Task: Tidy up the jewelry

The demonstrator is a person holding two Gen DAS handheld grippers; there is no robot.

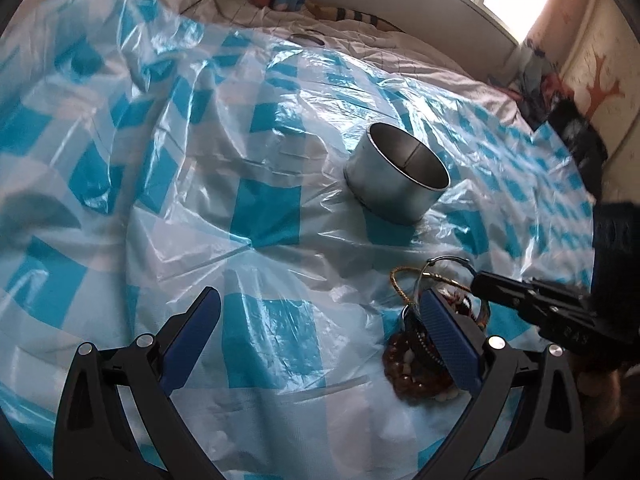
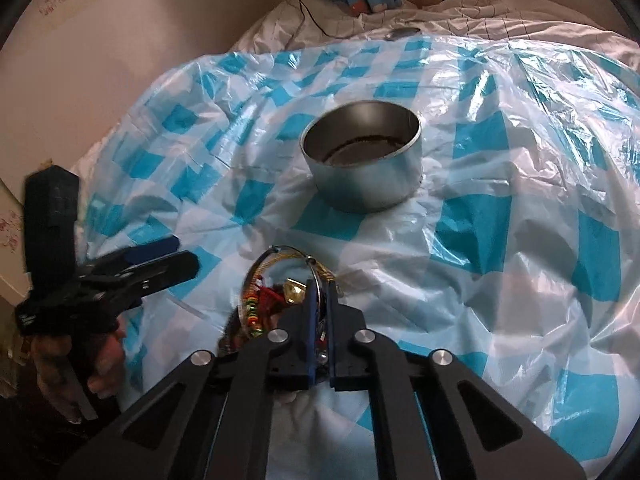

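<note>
- Right gripper [image 2: 319,312]: fingers clamped on a thin silver ring [image 2: 316,280] in the bracelet pile [image 2: 260,308], 6 o'clock of the tin [image 2: 362,160].
- Left gripper [image 1: 320,340]: fingers apart, nothing held, over checked plastic sheet [image 1: 260,208] on bed.

We see a plastic sheet [image 2: 500,208] checked in turquoise and translucent white. On it, a tin [image 2: 362,160] of dull silver-grey, darker inside. The bracelets [image 2: 276,296] show gold, red, green and orange beads; from the left wrist view, brown beads [image 1: 416,376] too. Both claws, left [image 1: 320,332] and right [image 2: 319,296], are black with blue pads. The bedding [image 2: 460,12] is white with thin dark grid lines.
</note>
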